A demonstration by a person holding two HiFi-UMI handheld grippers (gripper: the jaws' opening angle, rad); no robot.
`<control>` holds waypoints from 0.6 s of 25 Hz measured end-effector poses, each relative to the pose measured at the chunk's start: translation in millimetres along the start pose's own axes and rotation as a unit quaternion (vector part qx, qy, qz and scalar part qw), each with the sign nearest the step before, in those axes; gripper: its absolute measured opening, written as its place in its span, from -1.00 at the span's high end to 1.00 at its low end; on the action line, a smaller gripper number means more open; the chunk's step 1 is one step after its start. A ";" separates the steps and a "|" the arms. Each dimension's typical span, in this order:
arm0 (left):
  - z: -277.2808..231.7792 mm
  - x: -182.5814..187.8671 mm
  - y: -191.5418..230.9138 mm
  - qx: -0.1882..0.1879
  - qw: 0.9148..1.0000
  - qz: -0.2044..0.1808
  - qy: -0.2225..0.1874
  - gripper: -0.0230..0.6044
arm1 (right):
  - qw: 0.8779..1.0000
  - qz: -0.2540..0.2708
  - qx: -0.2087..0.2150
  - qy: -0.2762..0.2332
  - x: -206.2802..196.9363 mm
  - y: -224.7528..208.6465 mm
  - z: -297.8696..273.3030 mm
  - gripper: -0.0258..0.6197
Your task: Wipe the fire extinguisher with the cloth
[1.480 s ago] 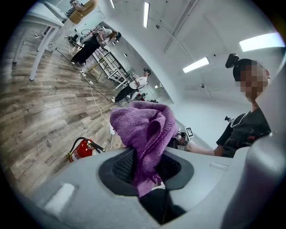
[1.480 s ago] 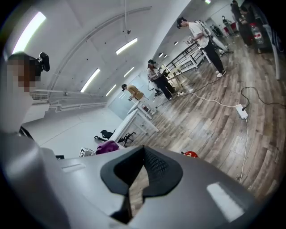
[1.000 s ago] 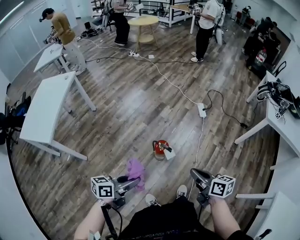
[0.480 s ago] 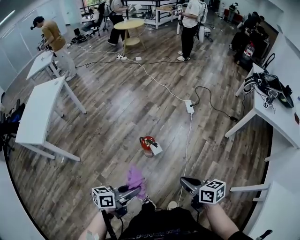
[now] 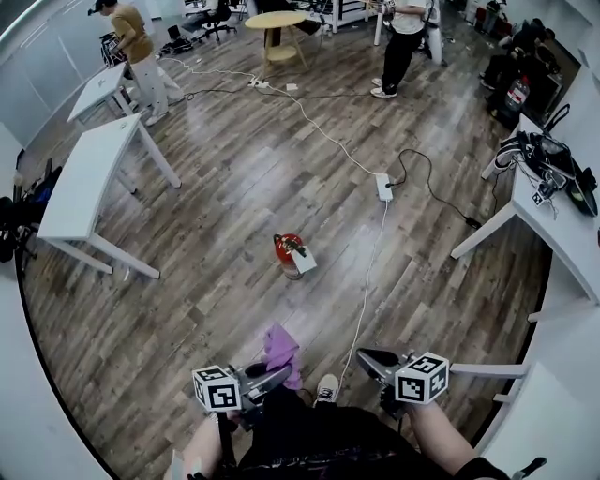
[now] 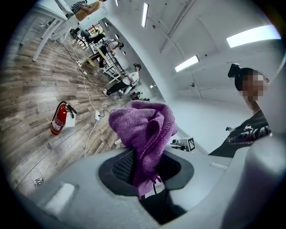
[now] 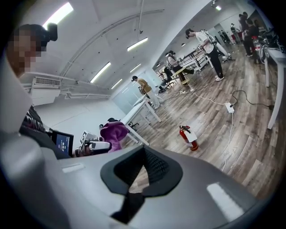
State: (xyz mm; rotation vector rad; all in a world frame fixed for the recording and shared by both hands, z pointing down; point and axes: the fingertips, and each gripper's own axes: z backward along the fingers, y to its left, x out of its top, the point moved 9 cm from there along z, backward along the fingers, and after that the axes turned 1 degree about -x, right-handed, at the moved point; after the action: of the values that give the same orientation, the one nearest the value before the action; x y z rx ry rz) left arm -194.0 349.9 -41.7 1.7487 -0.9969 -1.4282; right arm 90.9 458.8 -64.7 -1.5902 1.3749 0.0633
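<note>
A red fire extinguisher [image 5: 291,255] with a white tag stands upright on the wooden floor, well ahead of both grippers. It also shows in the left gripper view [image 6: 59,118] and in the right gripper view [image 7: 188,137]. My left gripper [image 5: 281,373] is shut on a purple cloth [image 5: 281,352]. The cloth [image 6: 145,127] bunches up above the jaws [image 6: 145,167]. My right gripper [image 5: 361,356] is shut with nothing in it [image 7: 143,165], level with the left one. From the right gripper view the cloth [image 7: 112,133] shows off to the left.
White tables [image 5: 89,183] stand at the left and another [image 5: 553,234] at the right. A white cable runs across the floor to a power strip [image 5: 383,187] just right of the extinguisher. People [image 5: 131,42] and a round table [image 5: 275,21] are far back.
Both grippers have travelled across the floor with the person, the cloth still held. The extinguisher now sits higher and further left in the head view.
</note>
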 end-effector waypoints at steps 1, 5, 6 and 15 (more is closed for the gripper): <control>-1.1 -5.9 -3.0 0.003 1.000 0.001 -0.004 0.62 | 1.000 -0.002 0.002 0.001 -3.7 -0.6 3.9 0.91; 0.1 -22.7 -13.6 0.014 1.000 0.002 -0.018 0.62 | 1.000 -0.004 0.007 0.004 -15.6 0.7 15.3 0.91; 0.6 -25.7 -15.5 0.018 1.000 0.003 -0.019 0.62 | 1.000 -0.003 0.007 0.003 -17.4 1.5 17.9 0.91; 10.5 -34.5 -24.6 0.017 1.000 -0.009 -0.025 0.62 | 1.000 -0.002 0.005 -0.018 -31.2 21.2 30.6 0.91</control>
State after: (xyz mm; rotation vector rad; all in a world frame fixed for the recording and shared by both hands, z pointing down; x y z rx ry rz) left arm -204.5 391.7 -48.3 1.7570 -1.0402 -1.4807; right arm 79.7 505.0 -74.8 -1.5769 1.3415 0.0831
